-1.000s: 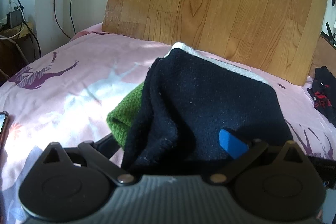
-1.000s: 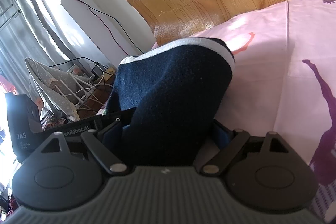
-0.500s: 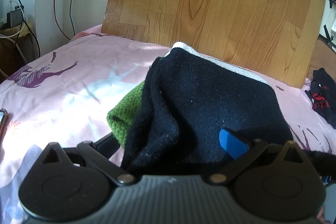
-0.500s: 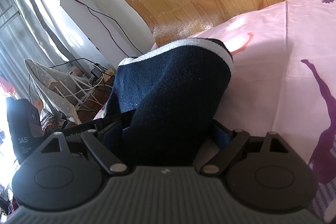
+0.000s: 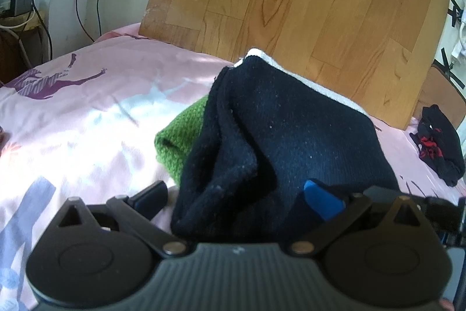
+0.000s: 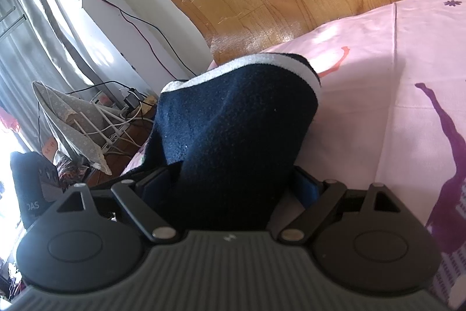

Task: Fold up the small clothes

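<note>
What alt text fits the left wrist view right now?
The left gripper holds a dark navy sock with a white cuff above a pink bedsheet. A green knit item lies partly behind it, a black and red garment far right, and a wooden headboard behind.

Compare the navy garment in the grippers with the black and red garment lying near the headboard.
The navy garment is plain dark blue with a white edge band; the black and red garment is black with red markings. The navy garment is gripped by both grippers, while the black and red garment lies loose and crumpled on the pink bedsheet. Both are small, dark and soft.
</note>
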Tool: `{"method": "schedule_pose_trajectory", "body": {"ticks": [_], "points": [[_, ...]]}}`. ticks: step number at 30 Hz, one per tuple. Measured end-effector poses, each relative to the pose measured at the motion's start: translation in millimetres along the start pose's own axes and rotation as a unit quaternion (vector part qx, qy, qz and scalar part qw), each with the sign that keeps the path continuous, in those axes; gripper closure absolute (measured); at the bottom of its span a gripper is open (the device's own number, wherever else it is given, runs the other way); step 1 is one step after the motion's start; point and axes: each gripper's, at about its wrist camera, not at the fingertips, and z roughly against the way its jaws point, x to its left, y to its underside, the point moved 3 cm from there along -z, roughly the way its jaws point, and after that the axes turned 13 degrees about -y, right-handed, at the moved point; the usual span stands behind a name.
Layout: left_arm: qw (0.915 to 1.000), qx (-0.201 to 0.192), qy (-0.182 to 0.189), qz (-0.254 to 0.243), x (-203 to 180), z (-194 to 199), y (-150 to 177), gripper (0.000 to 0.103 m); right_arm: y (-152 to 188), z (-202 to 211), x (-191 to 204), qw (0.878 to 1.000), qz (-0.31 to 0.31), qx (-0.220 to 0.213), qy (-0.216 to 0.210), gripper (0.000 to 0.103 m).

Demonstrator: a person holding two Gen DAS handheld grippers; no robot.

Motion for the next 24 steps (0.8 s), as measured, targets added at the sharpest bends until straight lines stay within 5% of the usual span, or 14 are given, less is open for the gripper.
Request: {"method": "schedule_pose_trajectory", "body": {"ticks": [24], "points": [[0.9993, 0.001, 0.03, 0.022, 9.0, 1.3, -0.3, 0.0, 3.6, -2.9, 6.1, 1.0, 0.012, -0.003, 0.022, 0.011]]}}
